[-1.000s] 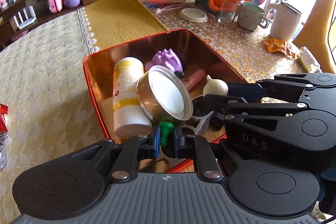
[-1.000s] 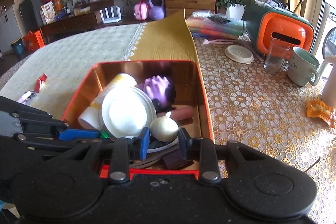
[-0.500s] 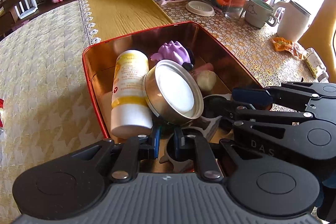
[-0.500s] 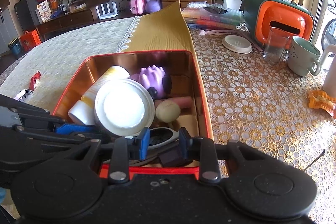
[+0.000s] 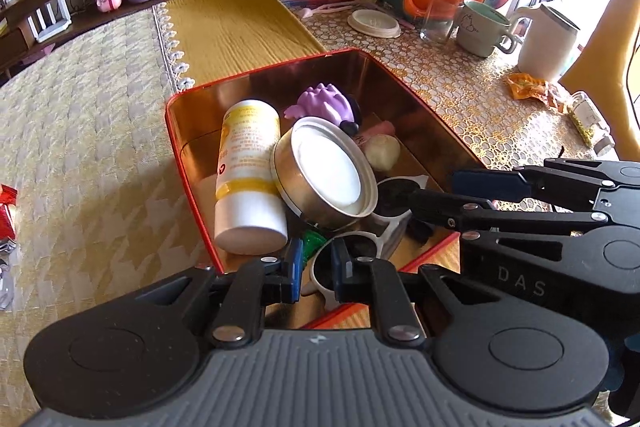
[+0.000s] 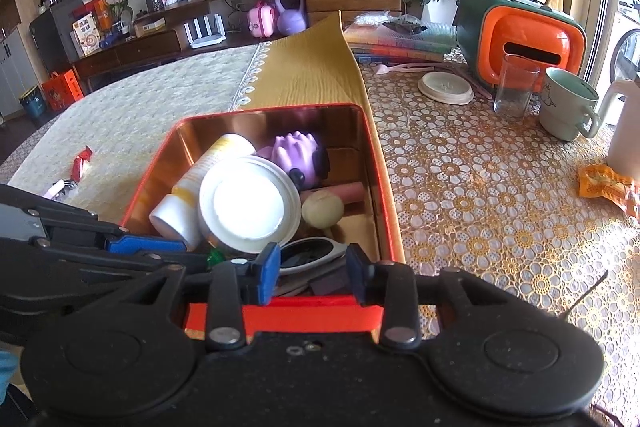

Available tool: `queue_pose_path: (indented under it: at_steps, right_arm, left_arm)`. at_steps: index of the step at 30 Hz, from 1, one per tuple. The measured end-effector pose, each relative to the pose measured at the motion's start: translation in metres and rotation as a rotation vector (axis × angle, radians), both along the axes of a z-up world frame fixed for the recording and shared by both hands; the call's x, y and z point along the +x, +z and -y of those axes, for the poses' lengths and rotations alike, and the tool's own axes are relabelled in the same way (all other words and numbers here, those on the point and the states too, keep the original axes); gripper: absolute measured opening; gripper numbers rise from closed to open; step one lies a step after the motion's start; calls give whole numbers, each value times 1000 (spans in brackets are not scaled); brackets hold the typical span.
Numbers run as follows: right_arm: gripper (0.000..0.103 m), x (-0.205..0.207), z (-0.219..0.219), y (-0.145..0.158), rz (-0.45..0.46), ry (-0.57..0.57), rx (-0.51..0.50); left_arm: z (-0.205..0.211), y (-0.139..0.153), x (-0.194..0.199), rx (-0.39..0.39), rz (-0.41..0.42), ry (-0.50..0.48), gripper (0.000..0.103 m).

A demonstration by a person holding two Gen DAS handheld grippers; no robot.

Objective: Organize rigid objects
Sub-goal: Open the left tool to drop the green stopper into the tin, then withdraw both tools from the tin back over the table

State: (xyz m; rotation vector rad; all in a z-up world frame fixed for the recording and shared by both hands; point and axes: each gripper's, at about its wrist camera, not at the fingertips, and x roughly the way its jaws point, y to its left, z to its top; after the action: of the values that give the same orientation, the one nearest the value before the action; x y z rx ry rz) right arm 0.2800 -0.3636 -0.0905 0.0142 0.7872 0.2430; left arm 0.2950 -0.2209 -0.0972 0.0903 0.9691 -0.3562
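1. Red rectangular tin box (image 6: 394, 227) with a copper-bright, smooth inner wall: it sits on the patterned tablecloth and holds the rigid objects. Both my grippers hang over its near rim.
2. White cylindrical plastic bottle with yellow label (image 5: 248, 179): it lies on its side along the left wall. Judgement: a nudge could roll it.
3. Round metal tin with white lid (image 5: 326, 173): it leans tilted against the bottle. Judgement: its slick wall could slip and knock the neighbours.
4. Purple ridged toy (image 6: 298, 153) at the far end; white-framed sunglasses (image 5: 394, 199) near the rim.
5. Beige rounded garlic-shaped piece (image 6: 322, 210): it lies loose beside a pink tube.
6. My left gripper (image 5: 316, 267): fingers slightly apart, holding nothing.
7. My right gripper (image 6: 312, 269): fingers apart, empty. Judgement: both grippers are close together and could collide.
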Motion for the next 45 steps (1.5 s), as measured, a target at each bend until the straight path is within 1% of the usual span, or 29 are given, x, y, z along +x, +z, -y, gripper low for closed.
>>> queue_pose_path:
  at_steps: [10,11,13,15,16,17,18,21,23,29,31,33,38,41,45]
  right_arm:
    - [47,-23,-7,18,30,8,19]
    - [48,-26,-9,20,34,11,20]
    - [49,-32,-13,25,45,19,20]
    - [49,-38,-18,31,54,28,21]
    - [50,-41,-20,33,59,28,21]
    - [50,-43,-22,36,63,32,24]
    - [50,-45,-24,38,65,34,27]
    - [53,-53,-32,44,75,46,31]
    - [58,-59,-39,48,81,57,36]
    - [62,-73,-62,60,102,100,48]
    - [64,-77,-71,63,106,116,49]
    - [64,-81,-81,65,110,133,46]
    - [73,-85,-99,68,114,154,49]
    - [79,-85,-108,68,115,157,53]
    - [86,-82,-121,67,113,167,75]
  left_arm:
    - [-18,21,-26,-18,56,-23,15]
    - [-20,23,-29,-21,60,-23,17]
    - [-27,27,-34,-29,70,-15,26]
    - [-35,33,-39,-43,82,-3,45]
    - [-39,35,-42,-39,93,12,48]
    - [-43,37,-45,-38,105,21,54]
    - [-48,39,-48,-45,113,26,57]
    - [-63,46,-55,-64,125,41,58]
    - [-72,51,-61,-63,143,52,58]
    - [-102,60,-78,-62,171,99,58]
    - [-110,62,-84,-46,183,111,60]
    - [-119,64,-90,-34,201,128,69]
    - [-143,68,-102,-21,235,160,70]
    - [-158,69,-106,-20,242,189,70]
    - [-179,69,-109,-30,251,239,74]
